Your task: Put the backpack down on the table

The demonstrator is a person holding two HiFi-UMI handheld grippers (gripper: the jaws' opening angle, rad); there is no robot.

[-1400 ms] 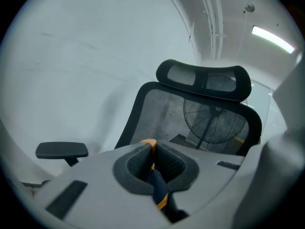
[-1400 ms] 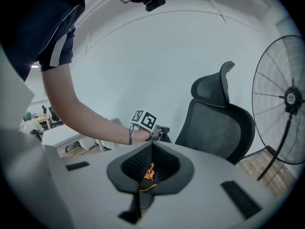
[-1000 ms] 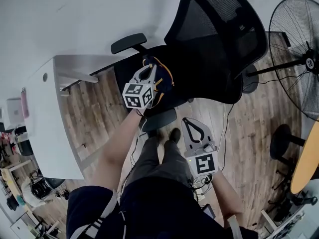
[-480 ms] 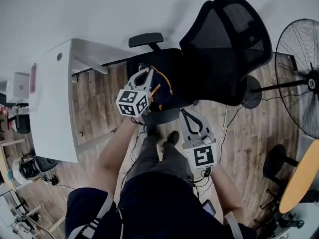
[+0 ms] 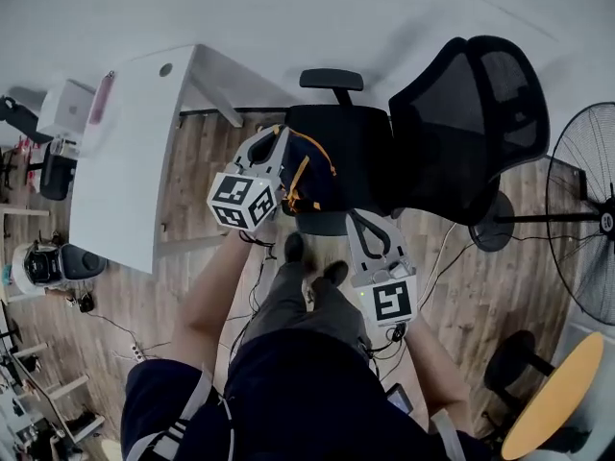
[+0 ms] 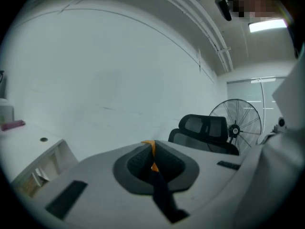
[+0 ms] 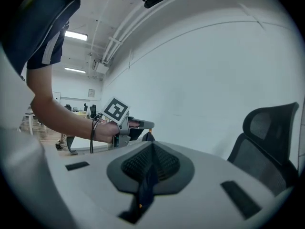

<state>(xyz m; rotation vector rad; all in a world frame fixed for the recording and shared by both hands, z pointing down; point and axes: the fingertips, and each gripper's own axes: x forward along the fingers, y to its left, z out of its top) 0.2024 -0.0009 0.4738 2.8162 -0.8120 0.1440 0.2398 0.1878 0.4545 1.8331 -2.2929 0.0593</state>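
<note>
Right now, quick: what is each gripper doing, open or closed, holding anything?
Left gripper: shut on an orange-edged backpack strap.
Right gripper: shut on a dark backpack strap.

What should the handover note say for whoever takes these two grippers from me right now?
Left gripper: jaws shut on an orange-and-dark strap of the backpack.
Right gripper: jaws shut on a dark strap.
Backpack: held by both grippers over the office chair seat; whether it is clear of the seat I cannot tell. The white table is to the left in the head view.
Done: both straps gripped.
Left: carry it to the table, set it down, open both jaws.
</note>
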